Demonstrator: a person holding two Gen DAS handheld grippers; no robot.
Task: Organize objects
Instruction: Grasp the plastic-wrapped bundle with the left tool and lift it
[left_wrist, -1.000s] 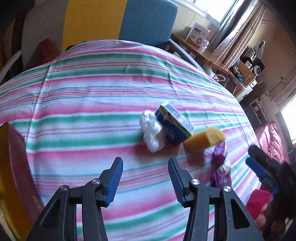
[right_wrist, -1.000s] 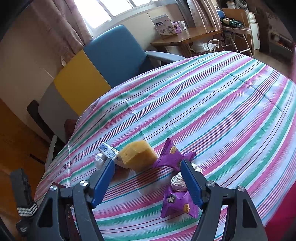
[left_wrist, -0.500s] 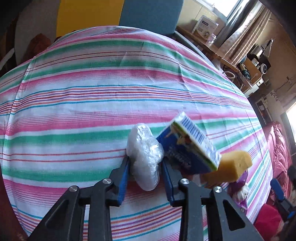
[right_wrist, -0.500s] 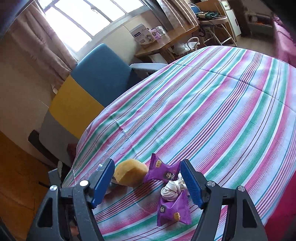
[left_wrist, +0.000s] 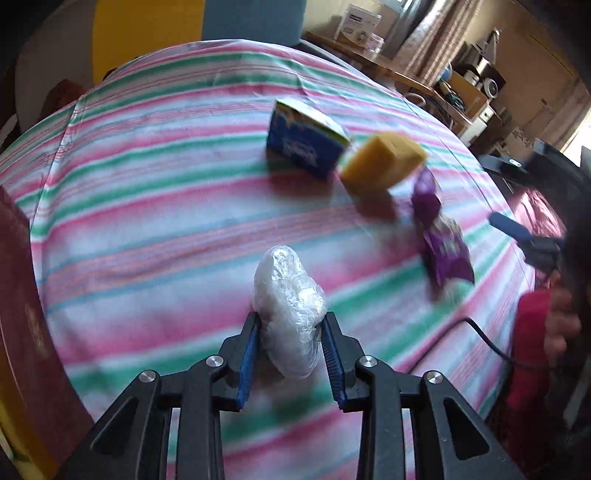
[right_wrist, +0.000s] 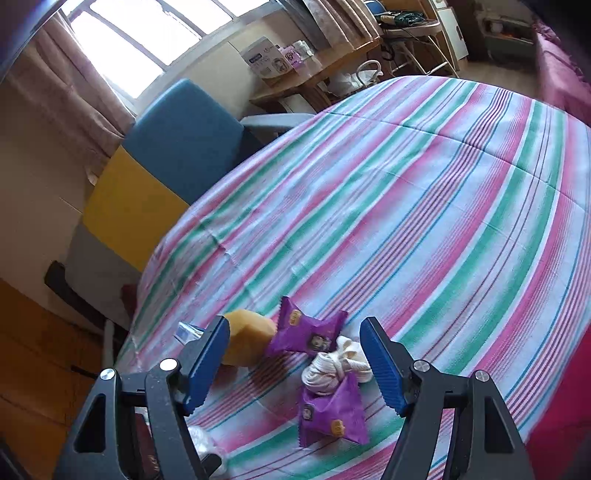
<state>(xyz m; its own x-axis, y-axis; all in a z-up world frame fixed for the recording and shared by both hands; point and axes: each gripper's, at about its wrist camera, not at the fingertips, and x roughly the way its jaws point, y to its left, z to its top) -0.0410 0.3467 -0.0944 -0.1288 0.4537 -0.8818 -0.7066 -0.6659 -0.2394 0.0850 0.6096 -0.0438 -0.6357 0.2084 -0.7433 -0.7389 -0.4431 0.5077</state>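
My left gripper (left_wrist: 290, 332) is shut on a white plastic-wrapped bundle (left_wrist: 288, 310) and holds it above the striped tablecloth (left_wrist: 147, 221). Beyond it lie a blue box (left_wrist: 304, 146), a yellow sponge (left_wrist: 382, 162) and purple snack packets (left_wrist: 443, 247). My right gripper (right_wrist: 295, 354) is open and empty, just above two purple packets (right_wrist: 306, 332) (right_wrist: 332, 413), a coiled white cord (right_wrist: 336, 367) and the sponge (right_wrist: 247, 343). The wrapped bundle also shows at the lower left of the right wrist view (right_wrist: 201, 441).
A dark red book or box (left_wrist: 22, 314) stands at the table's left edge. A blue and yellow chair (right_wrist: 162, 162) is behind the table. A wooden desk (right_wrist: 314, 70) with boxes is by the window. A black cable (left_wrist: 476, 332) trails over the table's right edge.
My left gripper closed on the wrapped bundle beside the blue box, then lifted and drew it back toward me. My right gripper stayed open, hovering over the purple packets.
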